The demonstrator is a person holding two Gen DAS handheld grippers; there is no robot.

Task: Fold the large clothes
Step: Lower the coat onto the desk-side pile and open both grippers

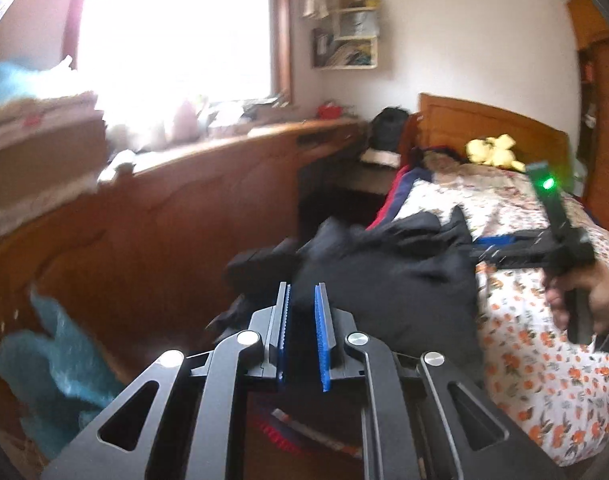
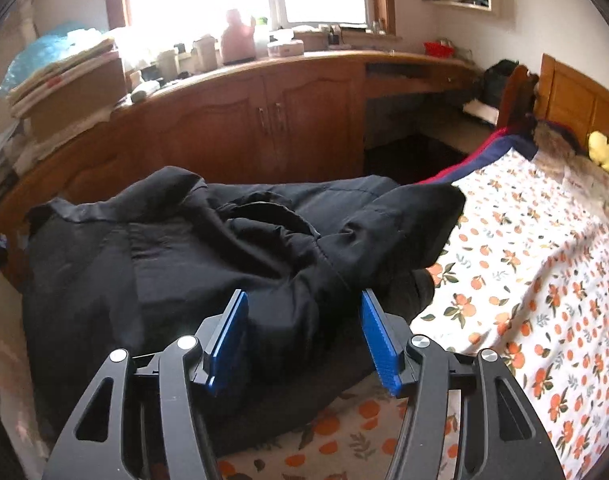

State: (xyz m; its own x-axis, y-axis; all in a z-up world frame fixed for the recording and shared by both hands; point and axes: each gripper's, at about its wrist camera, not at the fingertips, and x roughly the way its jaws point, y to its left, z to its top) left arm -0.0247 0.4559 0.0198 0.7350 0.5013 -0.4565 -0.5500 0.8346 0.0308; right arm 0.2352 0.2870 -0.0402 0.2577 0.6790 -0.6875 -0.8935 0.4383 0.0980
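Black coat (image 2: 208,264) lies bunched on the bedsheet (image 2: 544,280) at the near bed edge, not yet folded. Right gripper (image 2: 304,332) fingers wide apart over its folds, probably lining up a grab. Left gripper (image 1: 302,320) fingers nearly together with a narrow gap, nothing visibly pinched.

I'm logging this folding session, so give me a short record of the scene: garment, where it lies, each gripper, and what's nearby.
garment: black jacket, bunched and unfolded
surface: bed with orange-print sheet
left gripper: jaws narrowly apart, nothing visibly clamped, pointing at the jacket's edge
right gripper: jaws wide open, just over the jacket
nearby: yellow plush toy by the headboard; wooden cabinet under the window
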